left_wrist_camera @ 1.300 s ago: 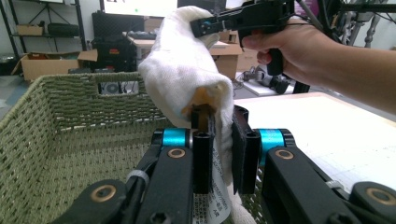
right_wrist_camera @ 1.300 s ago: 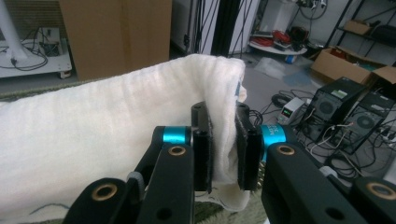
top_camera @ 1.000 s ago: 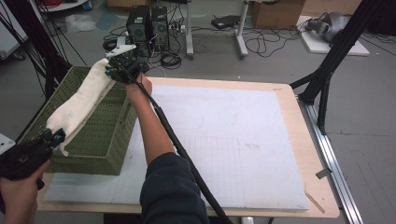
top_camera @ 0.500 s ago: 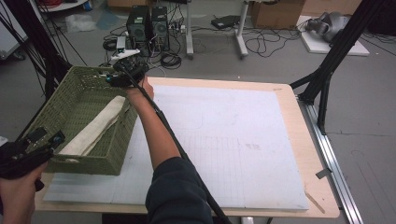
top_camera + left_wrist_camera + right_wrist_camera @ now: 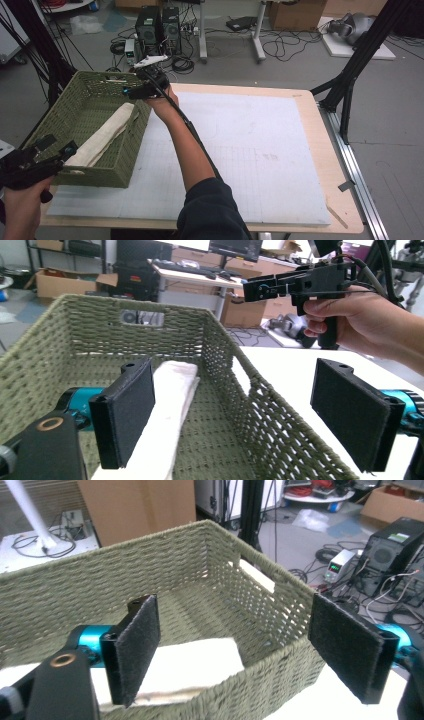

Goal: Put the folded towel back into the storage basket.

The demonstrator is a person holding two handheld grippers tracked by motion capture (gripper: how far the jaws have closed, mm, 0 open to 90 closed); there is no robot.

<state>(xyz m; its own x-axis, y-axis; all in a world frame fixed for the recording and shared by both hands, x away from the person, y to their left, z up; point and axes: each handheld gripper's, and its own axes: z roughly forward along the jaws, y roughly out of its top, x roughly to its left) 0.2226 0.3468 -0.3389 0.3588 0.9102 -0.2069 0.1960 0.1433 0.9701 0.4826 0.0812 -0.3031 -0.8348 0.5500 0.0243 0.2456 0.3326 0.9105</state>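
Note:
A green woven basket (image 5: pixel 101 176) stands on the left of the table, with a folded cream towel (image 5: pixel 102 137) lying lengthwise inside it. My left gripper (image 5: pixel 59 145) hovers at the basket's near end, just above the towel's (image 5: pixel 172 390) end. Its jaws have just been opening and stand wide, with nothing pressed between them (image 5: pixel 235 367). My right gripper (image 5: pixel 131 91) is over the basket's far right corner. Its jaws have also just been opening and are empty (image 5: pixel 231 605). The right gripper view looks into the basket (image 5: pixel 125 575) at the towel (image 5: pixel 195 667). The left gripper view shows the right gripper (image 5: pixel 255 287) beyond the basket wall (image 5: pixel 100 315).
A white gridded mat (image 5: pixel 260 150) covers the wooden table (image 5: pixel 340 200) to the right of the basket. Black stand legs (image 5: pixel 350 75) rise at the table's right. Computer cases (image 5: pixel 160 25) and cables lie on the floor behind.
The towel, held stretched above the basket by both grippers, now lies inside it. Both grippers have opened and let go. The right gripper has shifted right, to the basket's far corner.

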